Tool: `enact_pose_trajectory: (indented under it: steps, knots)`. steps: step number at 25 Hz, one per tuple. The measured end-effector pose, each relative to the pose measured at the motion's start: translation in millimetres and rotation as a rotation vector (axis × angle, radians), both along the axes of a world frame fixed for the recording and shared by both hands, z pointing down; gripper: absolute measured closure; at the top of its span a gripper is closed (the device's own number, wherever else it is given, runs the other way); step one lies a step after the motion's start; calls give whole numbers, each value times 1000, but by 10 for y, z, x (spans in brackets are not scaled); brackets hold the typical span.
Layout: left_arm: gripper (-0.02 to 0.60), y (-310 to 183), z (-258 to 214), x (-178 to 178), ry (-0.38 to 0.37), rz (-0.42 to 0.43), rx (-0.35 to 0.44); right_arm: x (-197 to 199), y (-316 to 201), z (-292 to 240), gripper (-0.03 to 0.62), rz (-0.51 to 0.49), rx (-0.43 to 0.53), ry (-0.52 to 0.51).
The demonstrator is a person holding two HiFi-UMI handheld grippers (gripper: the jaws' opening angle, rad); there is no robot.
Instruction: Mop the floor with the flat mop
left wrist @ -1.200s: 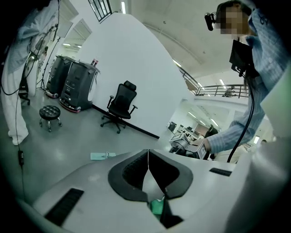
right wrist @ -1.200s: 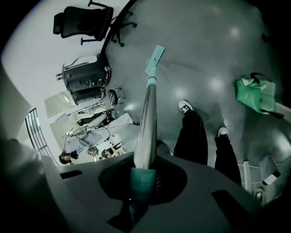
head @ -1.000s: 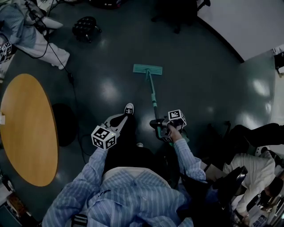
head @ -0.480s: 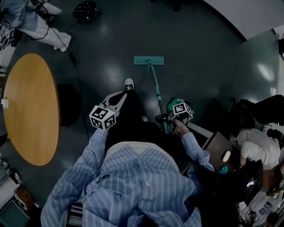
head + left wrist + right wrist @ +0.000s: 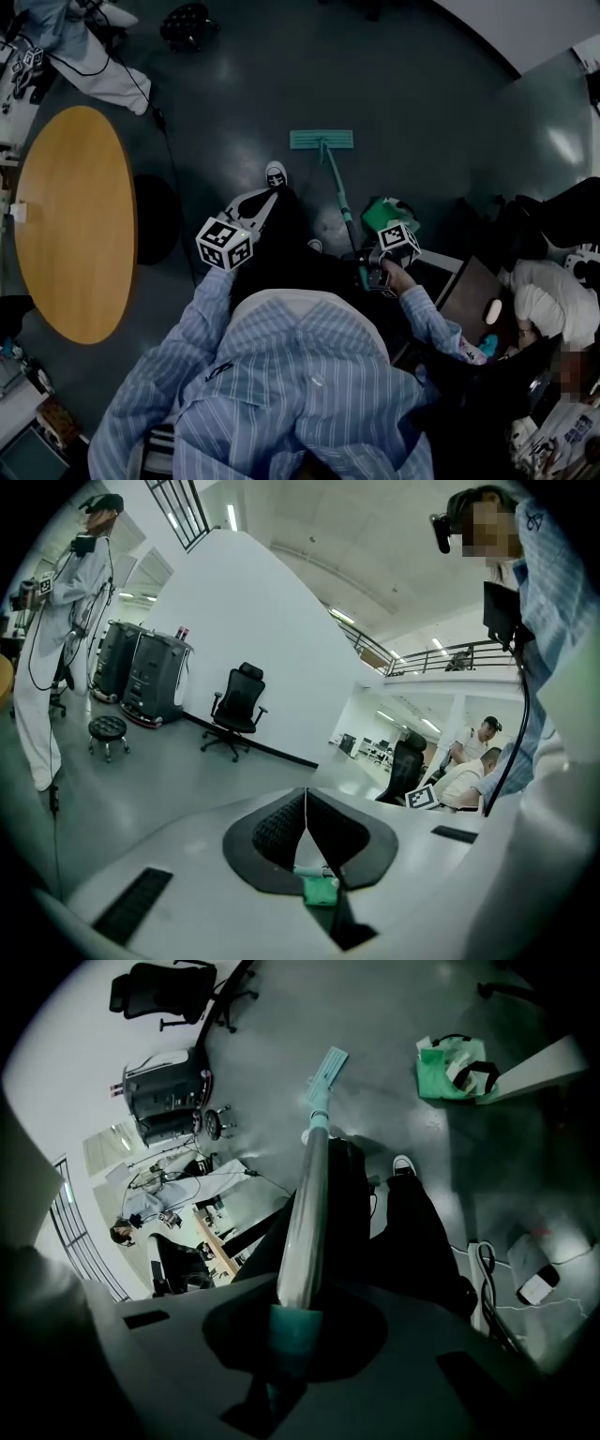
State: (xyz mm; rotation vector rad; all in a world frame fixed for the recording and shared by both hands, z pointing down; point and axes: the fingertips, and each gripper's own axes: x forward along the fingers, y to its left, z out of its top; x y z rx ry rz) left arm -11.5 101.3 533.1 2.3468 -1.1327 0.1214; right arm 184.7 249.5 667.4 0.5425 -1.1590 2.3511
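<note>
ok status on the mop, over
Left tool shut, off the mop. Right tool shut on mop handle. Mop head flat on floor, near shoe. Green bag close beside handle.

1. The flat mop lies on the floor, at upper centre of the head view.
2. The table stands at the left edge.
3. The bag sits just right of the flat mop's handle.

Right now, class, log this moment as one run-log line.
right gripper: shut on mop handle | mop head: flat on floor | left gripper: shut, empty, clear of mop
</note>
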Motion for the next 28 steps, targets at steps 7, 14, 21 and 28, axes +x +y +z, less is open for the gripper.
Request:
enact_pose_trajectory:
  steps: [7,14,21,28]
  knots:
    - [574,105,-55,-113,-1,1,13,-9,171,-166,554,-7,4,-2]
    - [574,59,-93,-16,16,4,32,-43,196,-216,554,3,-8,-2]
    - [574,273,-69,72,18,-6,16,11,289,-185,554,13,-4,-11]
    - [574,343,-39,43,3,-14,12,11,291,-230,554,27,2,-29]
